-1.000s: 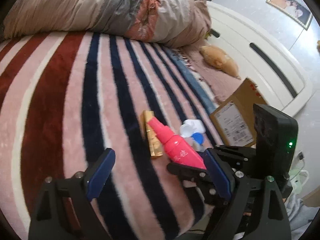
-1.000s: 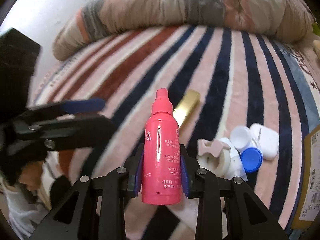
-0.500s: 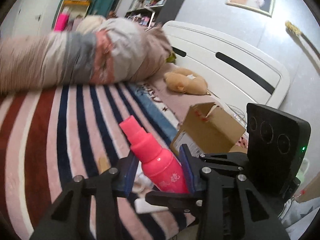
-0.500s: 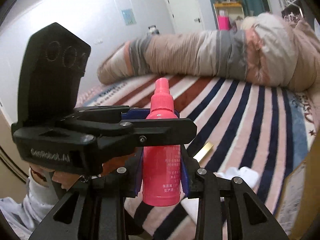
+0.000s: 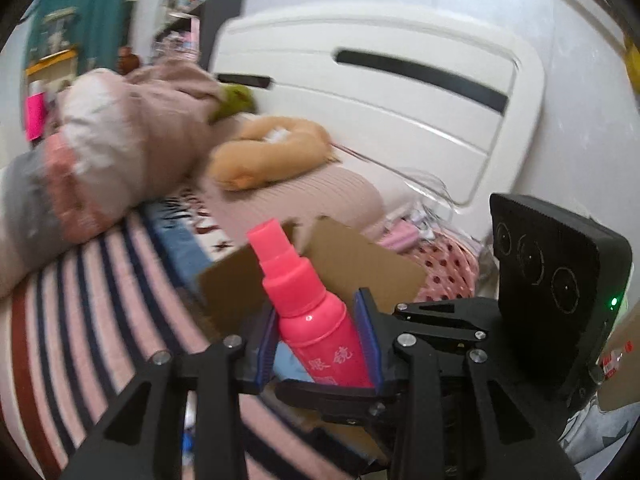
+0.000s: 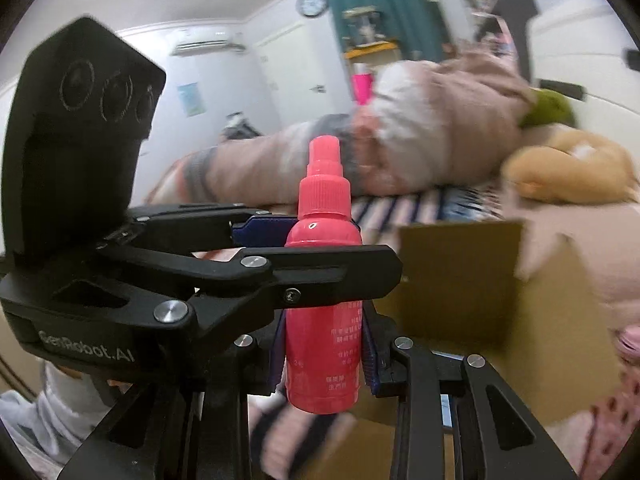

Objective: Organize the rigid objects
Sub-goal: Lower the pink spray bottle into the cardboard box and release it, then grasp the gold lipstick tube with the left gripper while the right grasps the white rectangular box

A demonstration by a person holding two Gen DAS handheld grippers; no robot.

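Note:
A pink spray bottle (image 5: pixel 316 328) (image 6: pixel 324 320) is held in the air by both grippers at once. My left gripper (image 5: pixel 318 340) is shut on its body, blue pads on each side. My right gripper (image 6: pixel 322 356) is shut on its lower half, and the left gripper's fingers (image 6: pixel 288 272) cross in front of the bottle's middle. An open cardboard box (image 5: pixel 320 272) (image 6: pixel 460 280) stands just behind the bottle on the bed. The view is blurred by motion.
A striped pink, red and navy blanket (image 5: pixel 80 320) covers the bed. A rolled duvet (image 5: pixel 100 168) and a tan plush toy (image 5: pixel 264 156) lie behind. A white headboard (image 5: pixel 380 92) stands at the back right. A polka-dot pink cloth (image 5: pixel 448 268) lies beside the box.
The left gripper closed on the bottle that the right gripper holds. Both grippers rose and swung right with it, from above the small items on the blanket to the cardboard box.

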